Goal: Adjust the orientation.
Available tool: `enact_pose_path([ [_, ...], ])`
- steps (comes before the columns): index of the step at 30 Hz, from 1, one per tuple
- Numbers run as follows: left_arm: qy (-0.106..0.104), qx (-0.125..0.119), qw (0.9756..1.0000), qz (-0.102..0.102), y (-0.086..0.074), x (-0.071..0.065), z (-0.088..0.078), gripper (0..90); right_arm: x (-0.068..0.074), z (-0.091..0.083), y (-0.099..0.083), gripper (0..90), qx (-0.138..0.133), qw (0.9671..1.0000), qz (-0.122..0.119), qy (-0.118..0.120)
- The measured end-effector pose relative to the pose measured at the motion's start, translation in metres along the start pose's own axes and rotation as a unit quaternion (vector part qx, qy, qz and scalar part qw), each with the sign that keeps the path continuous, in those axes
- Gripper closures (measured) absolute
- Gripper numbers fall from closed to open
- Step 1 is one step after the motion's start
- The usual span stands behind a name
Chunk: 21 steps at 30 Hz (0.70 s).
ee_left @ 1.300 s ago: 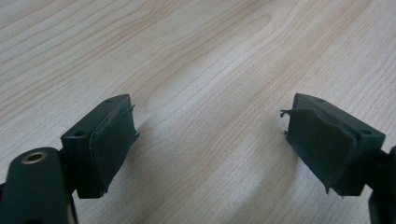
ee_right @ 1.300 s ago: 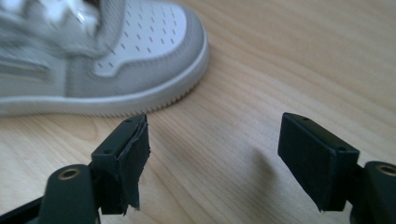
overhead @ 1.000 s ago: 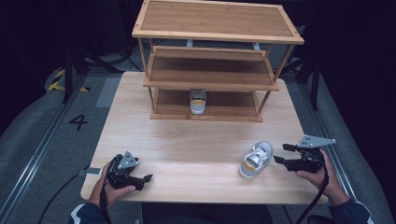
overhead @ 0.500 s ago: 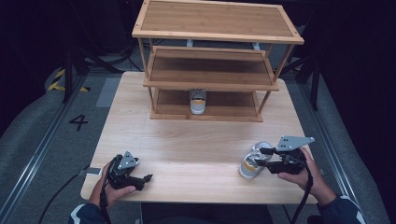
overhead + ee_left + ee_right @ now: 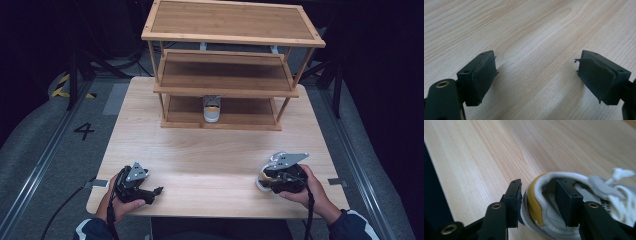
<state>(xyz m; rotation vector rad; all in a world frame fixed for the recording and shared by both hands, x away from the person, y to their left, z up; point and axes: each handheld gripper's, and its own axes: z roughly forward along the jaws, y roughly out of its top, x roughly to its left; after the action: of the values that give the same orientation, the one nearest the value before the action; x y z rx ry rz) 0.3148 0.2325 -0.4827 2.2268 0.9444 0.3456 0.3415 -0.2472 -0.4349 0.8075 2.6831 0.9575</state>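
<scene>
Sneaker point(image 5: 584, 195), white with yellow heel patch, straddled at the collar by right tongs point(image 5: 539, 202).

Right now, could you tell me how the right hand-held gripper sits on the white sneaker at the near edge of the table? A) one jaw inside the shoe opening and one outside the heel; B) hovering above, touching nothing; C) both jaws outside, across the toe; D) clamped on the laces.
A: in the right gripper view, the right hand-held gripper has one jaw inside the sneaker and the other outside its yellow-trimmed heel.
</scene>
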Motion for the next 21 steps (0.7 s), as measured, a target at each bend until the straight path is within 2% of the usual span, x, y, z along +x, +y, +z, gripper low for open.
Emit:
enact_pose_path([
  [3, 0.0, 0.0, 1.0, 0.0, 0.0, 0.0, 0.0, 15.4, -0.001, 0.008, -0.001, 60.0, 0.009, 0.9998, 0.007, 0.013],
  [5, 0.0, 0.0, 1.0, 0.0, 0.0, 0.0, 0.0, 15.4, 0.001, 0.009, -0.001, 61.5, 0.013, 0.9997, 0.0, 0.019],
  [6, 0.0, 0.0, 1.0, 0.0, 0.0, 0.0, 0.0, 15.4, 0.003, 0.009, -0.001, 64.6, 0.018, 0.9995, -0.012, 0.024],
  [10, 0.0, 0.0, 1.0, 0.0, 0.0, 0.0, 0.0, 15.3, 0.003, 0.006, -0.002, 68.1, 0.022, 0.9993, -0.017, 0.025],
  [11, 0.0, 0.0, 1.0, 0.0, 0.0, 0.0, 0.0, 15.4, 0.002, 0.005, -0.003, 68.6, 0.023, 0.9991, -0.017, 0.031],
  [15, 0.0, 0.0, 1.0, 0.0, 0.0, 0.0, 0.0, 15.4, 0.002, -0.001, -0.006, 67.5, 0.045, 0.9972, -0.037, 0.047],
  [17, 0.0, 0.0, 1.0, 0.0, 0.0, 0.0, 0.0, 15.4, 0.002, -0.007, -0.007, 67.0, 0.053, 0.9966, -0.043, 0.048],
  [19, -0.001, -0.001, 1.0, 0.0, 0.0, 0.0, 0.0, 15.4, 0.0, -0.013, -0.008, 64.9, 0.058, 0.9963, -0.034, 0.055],
  [21, 0.0, 0.0, 1.0, 0.0, 0.0, 0.0, 0.0, 15.4, -0.001, -0.018, -0.01, 61.5, 0.061, 0.9965, -0.027, 0.051],
])
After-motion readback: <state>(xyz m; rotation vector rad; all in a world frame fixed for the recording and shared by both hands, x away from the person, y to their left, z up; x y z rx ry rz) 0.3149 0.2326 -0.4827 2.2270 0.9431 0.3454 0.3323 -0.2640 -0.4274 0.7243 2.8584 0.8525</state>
